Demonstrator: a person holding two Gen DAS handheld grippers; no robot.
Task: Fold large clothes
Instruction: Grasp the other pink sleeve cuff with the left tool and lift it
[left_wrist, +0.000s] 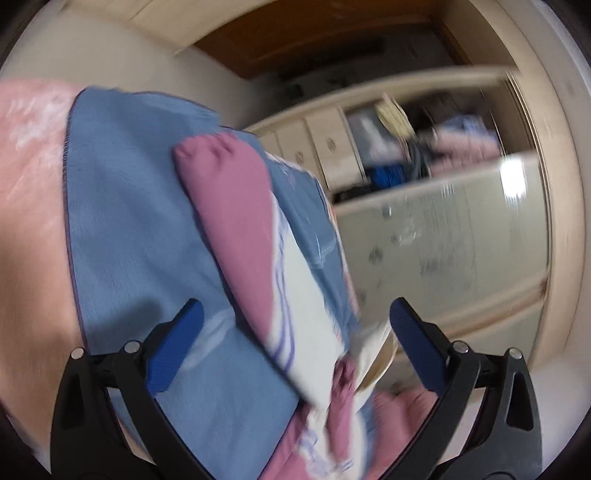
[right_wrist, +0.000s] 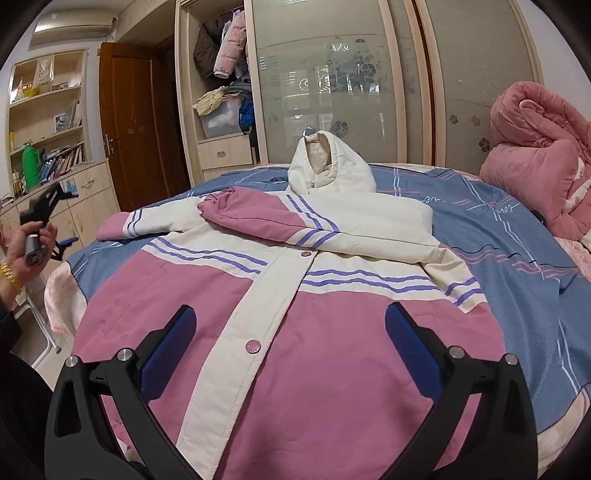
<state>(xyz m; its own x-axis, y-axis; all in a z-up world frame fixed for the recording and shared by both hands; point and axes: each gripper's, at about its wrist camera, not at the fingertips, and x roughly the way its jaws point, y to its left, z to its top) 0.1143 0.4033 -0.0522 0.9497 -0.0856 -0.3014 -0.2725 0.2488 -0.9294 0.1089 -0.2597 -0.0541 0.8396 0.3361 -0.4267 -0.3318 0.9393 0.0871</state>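
Right gripper (right_wrist: 286, 325) gapes wide above one pink-and-cream jacket (right_wrist: 280, 295); left gripper (left_wrist: 295, 321), also wide, holds nothing; wardrobe (right_wrist: 225, 85) holds clothes.

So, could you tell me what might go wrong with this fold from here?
The one folded sleeve lies loosely across the jacket; dragging the body could slide it back out. The hood stands upright, so folding over it may leave a bulge. Both the left gripper and the right gripper are open and hold nothing, and the padded fabric may slip from a shallow pinch.
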